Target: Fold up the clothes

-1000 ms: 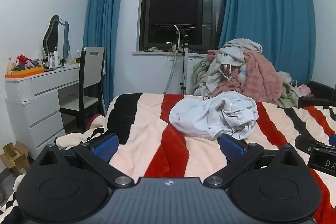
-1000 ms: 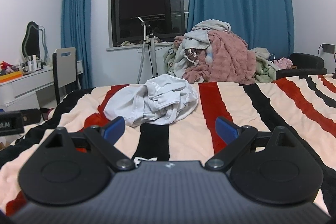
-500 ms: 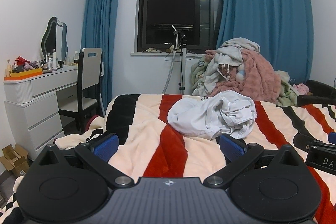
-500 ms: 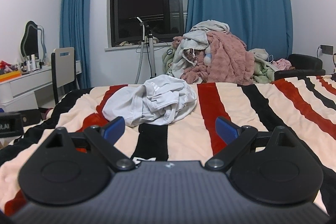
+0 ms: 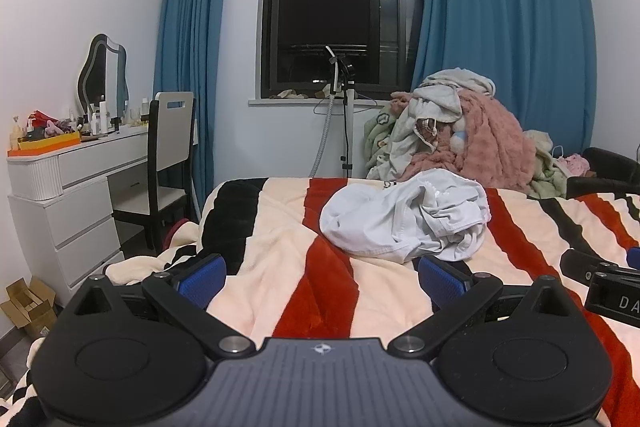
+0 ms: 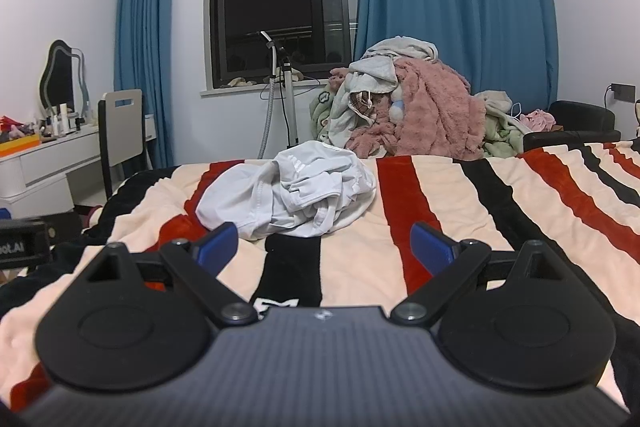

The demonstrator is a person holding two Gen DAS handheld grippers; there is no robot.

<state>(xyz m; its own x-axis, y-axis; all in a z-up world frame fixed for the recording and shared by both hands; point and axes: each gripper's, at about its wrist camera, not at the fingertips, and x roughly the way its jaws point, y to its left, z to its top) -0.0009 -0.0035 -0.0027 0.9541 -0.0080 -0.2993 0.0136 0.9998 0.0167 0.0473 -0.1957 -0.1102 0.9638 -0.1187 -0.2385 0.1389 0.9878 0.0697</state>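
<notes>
A crumpled white garment point(image 5: 404, 215) lies in a heap on the striped red, black and cream blanket point(image 5: 280, 267) of the bed; it also shows in the right wrist view point(image 6: 288, 191). My left gripper point(image 5: 322, 279) is open and empty, just short of the garment's near edge. My right gripper point(image 6: 324, 247) is open and empty, also just in front of the garment, its left blue pad point(image 6: 218, 241) near the cloth's edge. The right gripper's body point(image 5: 604, 291) shows at the right edge of the left wrist view.
A tall pile of pink, grey and green clothes point(image 5: 460, 135) sits behind the bed under the blue curtains. A white dresser point(image 5: 72, 195) with a mirror and a chair point(image 5: 168, 163) stand at the left. A standing steamer pole point(image 5: 344, 115) is by the window. A black armchair point(image 6: 576, 123) is at right.
Both grippers have tilted slightly, so the garment sits a little lower and closer in each view. Both stay open; the garment has not moved.
</notes>
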